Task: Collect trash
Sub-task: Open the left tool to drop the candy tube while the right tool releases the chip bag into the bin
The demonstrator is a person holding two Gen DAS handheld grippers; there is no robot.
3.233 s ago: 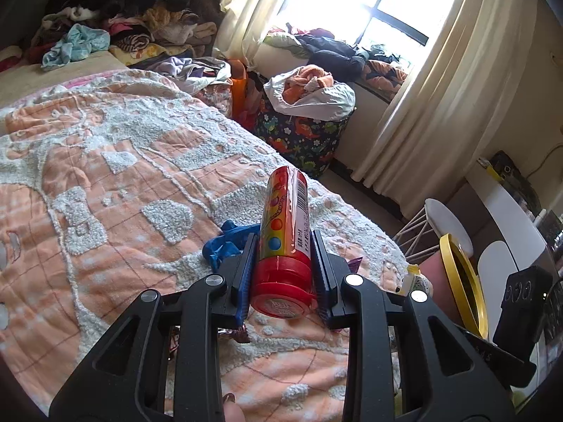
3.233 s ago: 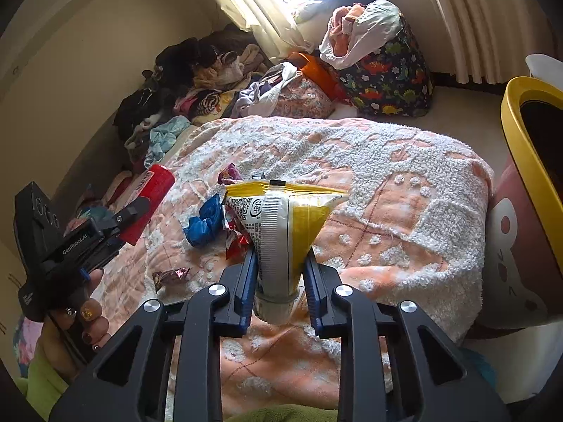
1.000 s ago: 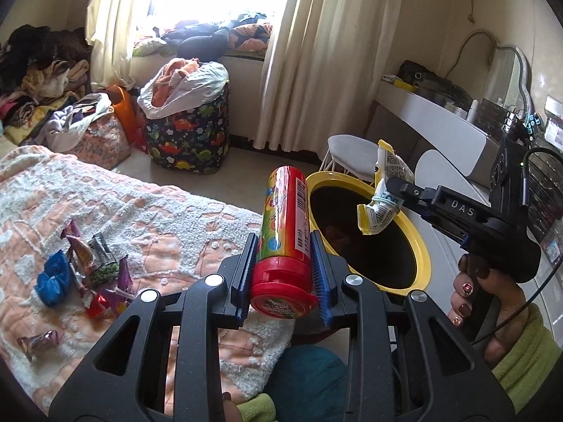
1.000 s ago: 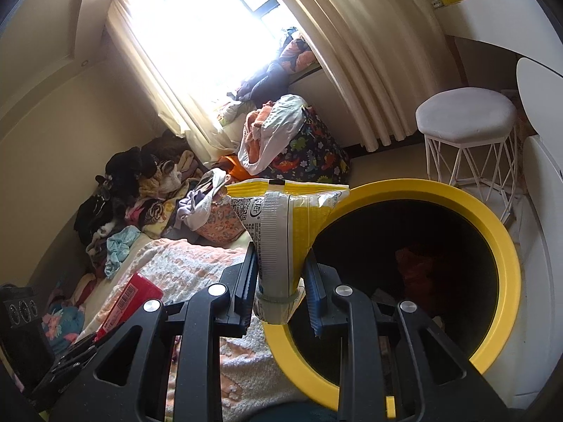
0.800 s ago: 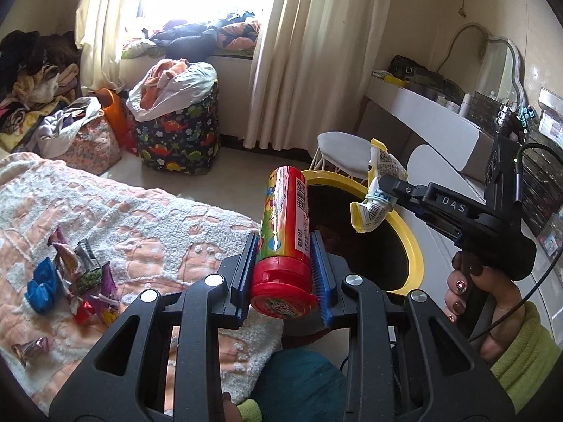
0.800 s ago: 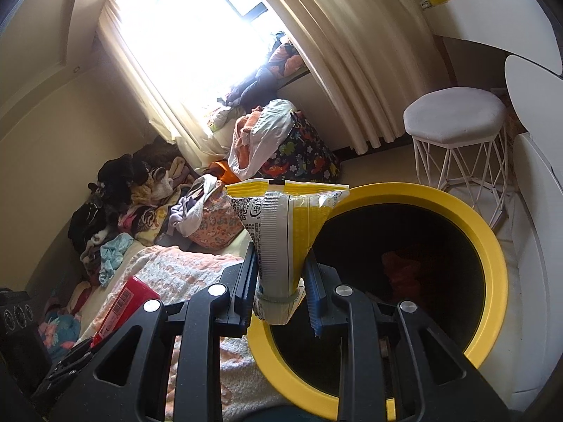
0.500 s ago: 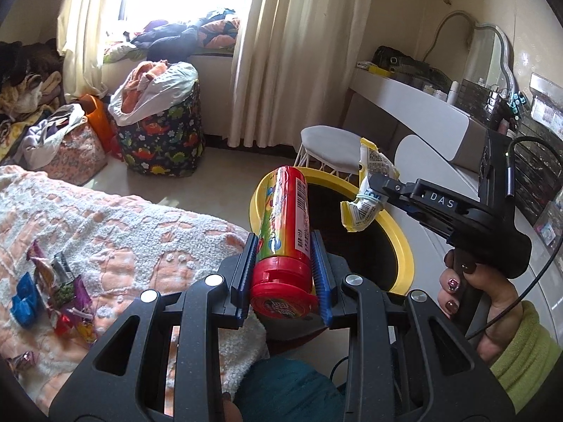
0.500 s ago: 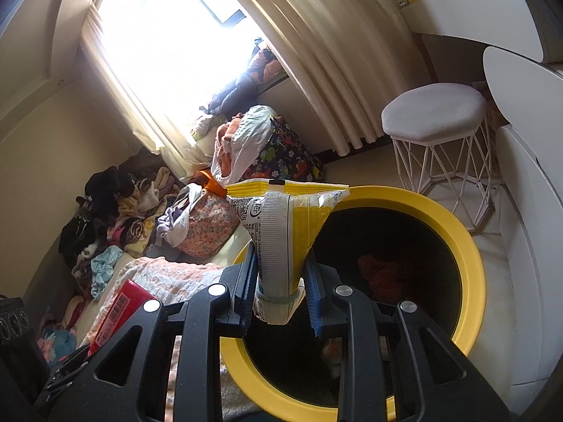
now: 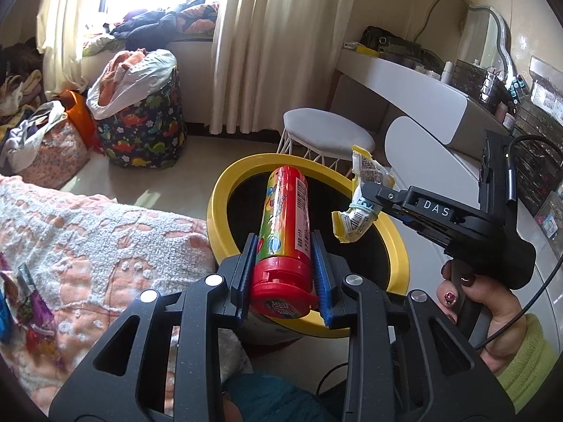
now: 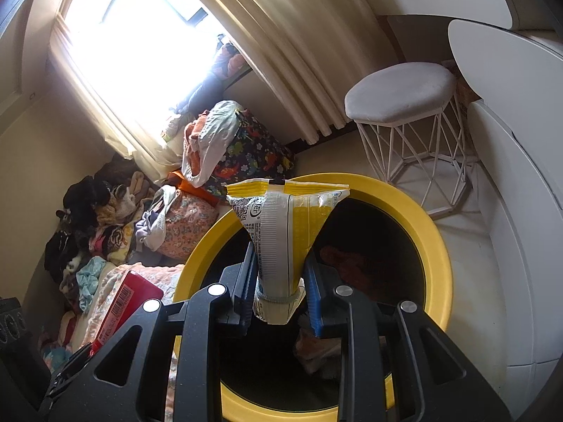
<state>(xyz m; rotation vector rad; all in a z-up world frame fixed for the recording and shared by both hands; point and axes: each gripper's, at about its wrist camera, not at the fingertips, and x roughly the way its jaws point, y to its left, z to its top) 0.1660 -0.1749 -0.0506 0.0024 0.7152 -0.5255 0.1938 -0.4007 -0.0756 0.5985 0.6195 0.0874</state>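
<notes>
Left wrist view: you look from behind left gripper along fingers, angled down, close on yellow-rimmed bin just beyond fingertips; right gripper enters right of fingers. Right wrist view: from behind right gripper, aimed down into same bin, mouth straight ahead of fingertips. Both views share bin, white stool beyond fingertips, dinosaur-print bag left of fingers

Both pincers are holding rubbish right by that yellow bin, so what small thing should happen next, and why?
Probably open the right gripper: its yellow snack packet hangs over the yellow-rimmed bin's dark mouth, so it should drop in. The left gripper's red candy tube could follow.
</notes>
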